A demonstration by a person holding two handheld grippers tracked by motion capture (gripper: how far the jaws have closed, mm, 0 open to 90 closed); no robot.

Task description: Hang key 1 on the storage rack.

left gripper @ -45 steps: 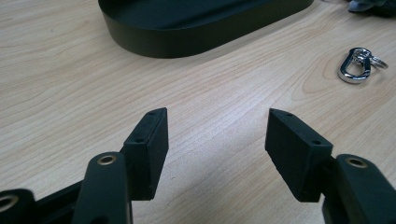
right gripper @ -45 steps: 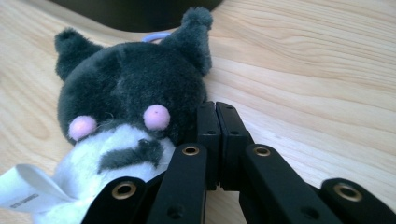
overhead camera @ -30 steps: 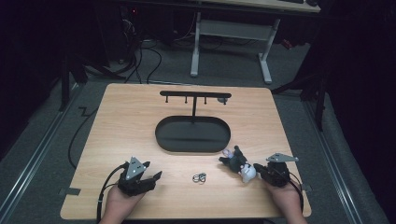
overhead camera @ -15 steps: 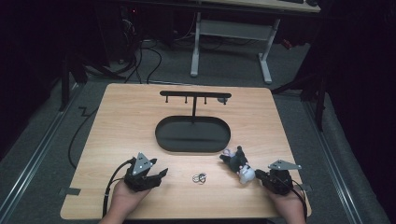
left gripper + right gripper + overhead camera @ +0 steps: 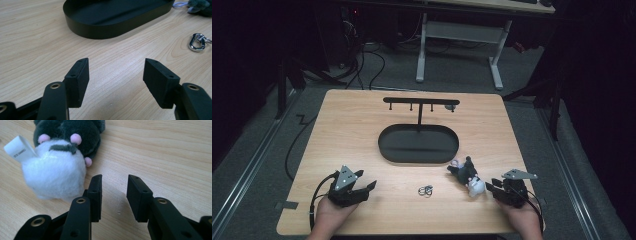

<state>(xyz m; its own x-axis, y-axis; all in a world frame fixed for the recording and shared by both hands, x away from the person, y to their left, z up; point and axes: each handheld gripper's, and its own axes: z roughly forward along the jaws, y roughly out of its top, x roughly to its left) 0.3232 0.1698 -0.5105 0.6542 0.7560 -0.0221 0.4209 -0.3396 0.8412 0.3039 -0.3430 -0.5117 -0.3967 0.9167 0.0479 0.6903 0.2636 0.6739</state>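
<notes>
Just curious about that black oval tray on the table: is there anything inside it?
The black oval tray looks empty: a bare dark floor in the high view, with the hook stand's post rising at its far edge. In the left gripper view, its near wall hides part of the floor.

In my left gripper view, the black oval tray (image 5: 117, 18) runs off the top edge, and the carabiner clip (image 5: 196, 42) is cut at the right. In my right gripper view, the plush toy (image 5: 62, 157) loses its head past the top edge, and the print on its white tag (image 5: 18, 148) is too small to read.

Dim room, grey carpeted floor (image 5: 522, 70), white-legged desk (image 5: 459, 35) behind the wooden table (image 5: 347, 130), perhaps cables (image 5: 372, 55).
</notes>
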